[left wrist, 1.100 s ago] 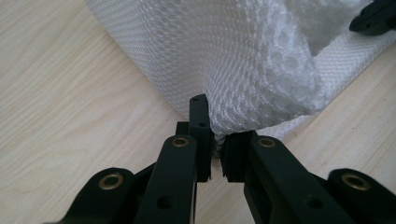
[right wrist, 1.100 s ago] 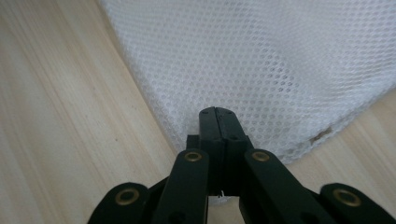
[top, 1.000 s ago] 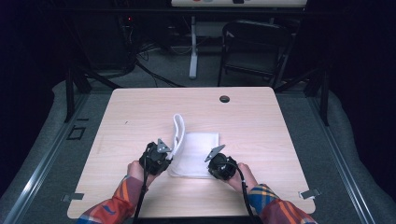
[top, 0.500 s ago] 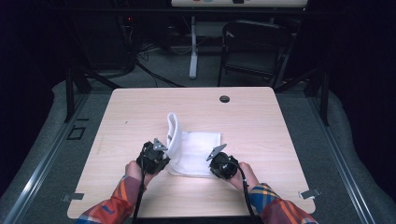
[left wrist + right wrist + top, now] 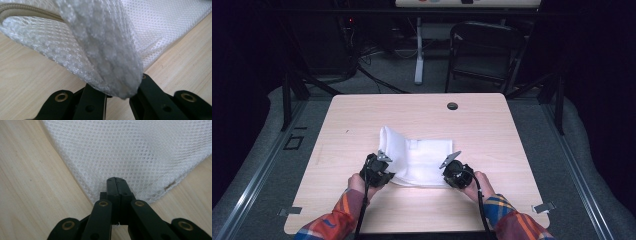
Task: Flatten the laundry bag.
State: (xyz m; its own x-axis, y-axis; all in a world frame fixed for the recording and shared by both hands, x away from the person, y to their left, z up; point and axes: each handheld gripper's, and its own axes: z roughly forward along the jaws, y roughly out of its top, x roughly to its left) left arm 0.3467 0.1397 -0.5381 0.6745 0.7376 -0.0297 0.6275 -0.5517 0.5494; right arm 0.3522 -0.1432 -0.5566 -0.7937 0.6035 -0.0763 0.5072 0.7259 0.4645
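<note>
So you've got a white mesh bag (image 5: 419, 161) lying on the wooden bench (image 5: 492, 130), a bit nearer your edge than the middle, and both grippers are on its near edge.

Your left gripper (image 5: 379, 172) is at the bag's near left corner. In the left gripper view its jaws are pinching a fold of the mesh (image 5: 110, 57): the fabric bunches up between them and lifts off the bench in a thick hump right in front of the camera. A beige zipper (image 5: 30, 11) runs along the raised edge at the top left of that view. From the high view you can see that left side of the bag curling up and over, while the rest lies flat.

Your right gripper (image 5: 455, 172) sits at the bag's near right corner. In the right gripper view the jaws are pressed together with their tip over the edge of the mesh (image 5: 140, 152). The corner looks clamped between them, though the fabric there stays flat on the bench and isn't lifted like the other side.

Both of your hands are low and close to the bench, plaid sleeves (image 5: 337, 220) coming in from the bottom of the high view. Farther back on the bench there's a small dark round grommet (image 5: 452, 106), well apart from the bag.
</note>
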